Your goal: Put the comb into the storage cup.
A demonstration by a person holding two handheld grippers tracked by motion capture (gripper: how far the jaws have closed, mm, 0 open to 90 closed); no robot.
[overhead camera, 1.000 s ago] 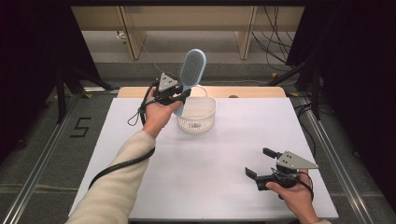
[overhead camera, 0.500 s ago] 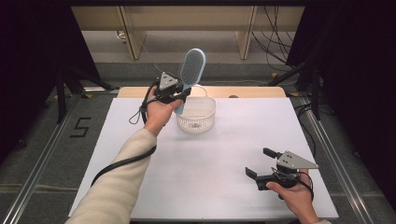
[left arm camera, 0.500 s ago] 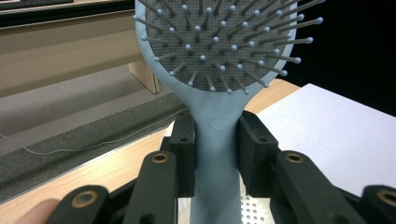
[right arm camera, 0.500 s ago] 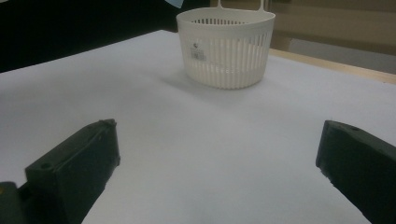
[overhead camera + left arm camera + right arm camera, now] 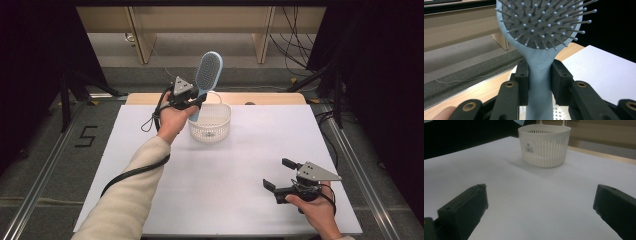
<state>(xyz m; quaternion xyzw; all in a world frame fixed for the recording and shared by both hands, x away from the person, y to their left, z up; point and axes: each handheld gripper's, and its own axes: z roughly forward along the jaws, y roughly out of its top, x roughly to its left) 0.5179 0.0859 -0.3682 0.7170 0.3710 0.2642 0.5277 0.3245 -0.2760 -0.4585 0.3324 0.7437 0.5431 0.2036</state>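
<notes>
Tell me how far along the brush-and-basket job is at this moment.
Done: the left tool has the brush clamped by its handle, head up, lifted off the table.
In hand: the brush is held at the basket, its handle end at the near rim; whether it is going in or coming out I cannot tell.
Left: finishing that move and letting go. The right tool rests open, apart.

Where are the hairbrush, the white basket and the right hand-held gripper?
hairbrush (image 5: 541,22): left gripper view, on the bristle pad of its head.
white basket (image 5: 546,152): right gripper view, on its slotted side wall.
right hand-held gripper (image 5: 279,175): high view, midway between its open jaw tips.
</notes>
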